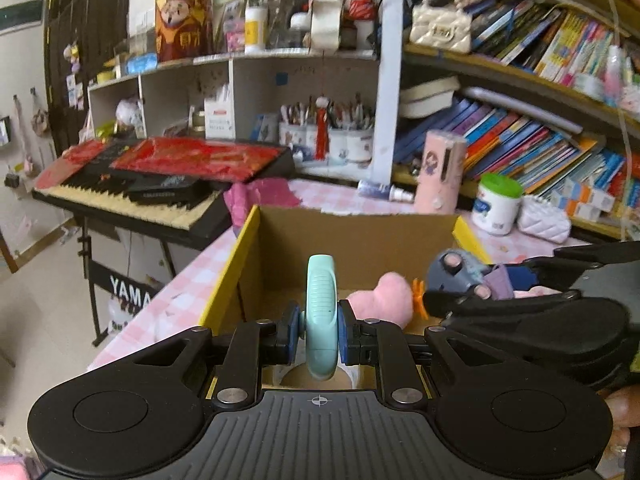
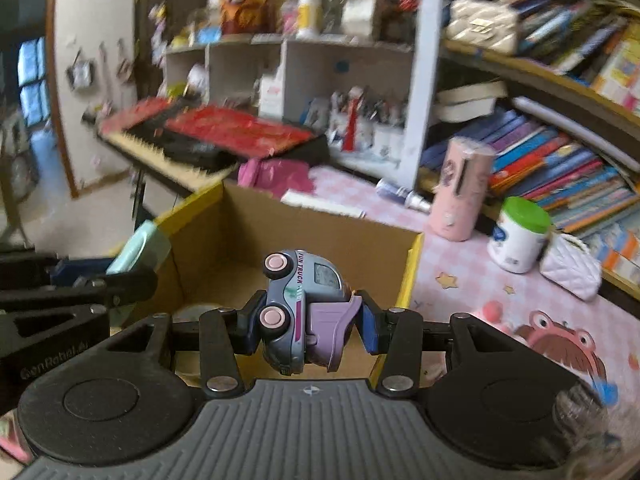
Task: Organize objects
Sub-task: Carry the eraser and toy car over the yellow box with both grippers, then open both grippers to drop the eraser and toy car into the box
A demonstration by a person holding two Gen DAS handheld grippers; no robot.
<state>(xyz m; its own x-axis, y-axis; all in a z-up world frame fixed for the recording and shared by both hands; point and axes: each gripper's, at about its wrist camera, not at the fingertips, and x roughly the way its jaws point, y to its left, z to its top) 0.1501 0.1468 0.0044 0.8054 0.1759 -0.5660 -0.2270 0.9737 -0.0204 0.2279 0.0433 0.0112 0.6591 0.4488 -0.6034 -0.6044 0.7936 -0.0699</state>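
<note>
My left gripper (image 1: 319, 330) is shut on a mint-green oval case (image 1: 321, 312), held on edge above the open cardboard box (image 1: 360, 236). My right gripper (image 2: 308, 326) is shut on a grey and purple toy truck (image 2: 298, 312), tipped on its side with pink wheels facing left, above the same box (image 2: 320, 236). The truck and right gripper also show in the left wrist view (image 1: 460, 276) at the right. The green case shows in the right wrist view (image 2: 138, 250) at the left. A pink plush toy (image 1: 384, 300) lies inside the box.
The box stands on a pink checked table (image 2: 472, 276). Behind it are a pink cylinder (image 1: 440, 172), a white tub with a green lid (image 1: 498, 204), a white quilted pouch (image 1: 544, 220) and a small spray bottle (image 1: 384, 192). A keyboard (image 1: 160, 188) stands at left, bookshelves (image 1: 520, 140) at right.
</note>
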